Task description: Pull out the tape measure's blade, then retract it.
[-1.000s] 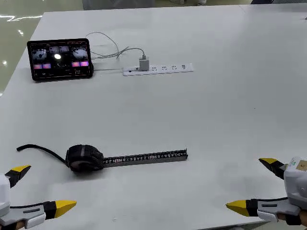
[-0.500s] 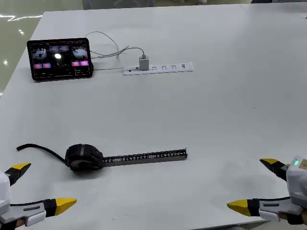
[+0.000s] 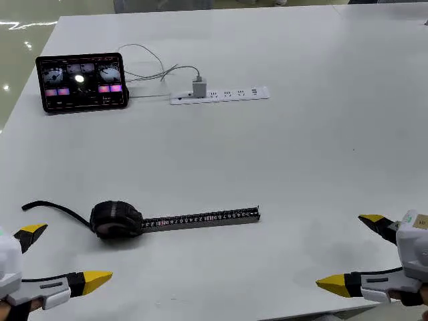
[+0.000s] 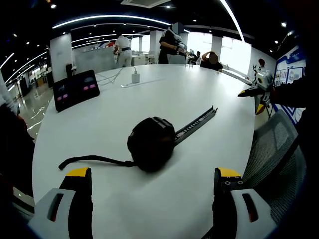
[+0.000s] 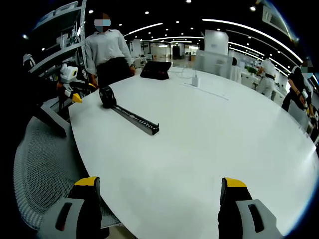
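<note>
A black tape measure (image 3: 116, 219) lies on the white table (image 3: 281, 154), its blade (image 3: 200, 219) pulled out to the right and its black strap (image 3: 53, 209) trailing left. The case (image 4: 151, 143) sits just ahead of my left gripper (image 4: 149, 175), with the blade (image 4: 197, 123) running away from it. My left gripper (image 3: 63, 253) is open at the table's near left edge, below the case. My right gripper (image 3: 358, 253) is open at the near right edge, well clear of the blade tip (image 5: 154, 129). The case (image 5: 107, 96) lies far off in the right gripper view.
A tablet (image 3: 82, 82) with a lit screen stands at the back left. A white power strip (image 3: 221, 95) with a plugged charger and cables lies beside it. People stand around the table (image 5: 107, 50), and a mesh chair (image 5: 40, 164) is near its edge.
My left gripper has edged a little right and inward. The tape measure, its blade and my right gripper stay as they were.
</note>
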Motion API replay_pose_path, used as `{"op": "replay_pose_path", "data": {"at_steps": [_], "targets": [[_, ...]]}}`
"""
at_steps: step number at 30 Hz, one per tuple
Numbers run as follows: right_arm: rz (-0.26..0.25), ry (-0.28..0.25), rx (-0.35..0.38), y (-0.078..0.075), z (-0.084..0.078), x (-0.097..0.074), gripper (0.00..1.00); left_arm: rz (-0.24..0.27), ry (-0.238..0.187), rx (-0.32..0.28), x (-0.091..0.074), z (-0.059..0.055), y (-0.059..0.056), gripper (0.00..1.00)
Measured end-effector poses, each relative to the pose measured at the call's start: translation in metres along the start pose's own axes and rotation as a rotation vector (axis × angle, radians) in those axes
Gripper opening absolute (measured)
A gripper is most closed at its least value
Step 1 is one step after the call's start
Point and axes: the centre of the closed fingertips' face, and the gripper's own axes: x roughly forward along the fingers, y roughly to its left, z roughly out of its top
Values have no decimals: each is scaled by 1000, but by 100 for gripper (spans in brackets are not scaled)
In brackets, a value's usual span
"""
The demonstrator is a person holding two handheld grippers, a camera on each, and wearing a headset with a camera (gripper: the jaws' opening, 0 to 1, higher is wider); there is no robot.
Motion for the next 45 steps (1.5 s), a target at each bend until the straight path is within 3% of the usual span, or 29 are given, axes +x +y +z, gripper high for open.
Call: {"op": "replay_pose_path", "data": {"at_steps": [6,16,29,33,39,45], "targets": [[19,-12,-33,6,19,2,99,-3,4,2,7,3,-6,99],[28,15,-81,-5,23,11,99,-6,-14,-30,14,19,-11,99],[76,34,-149,-8,45,23,99,41,-36,-67,23,33,-5,99],[91,43,-178,-10,50,28,99,88,-32,-81,26,36,3,99],[101,65,-215,-11,56,35,99,91,-53,-96,31,45,2,99],[110,81,-255,-11,64,42,99,107,-40,-89,38,48,0,99]]}}
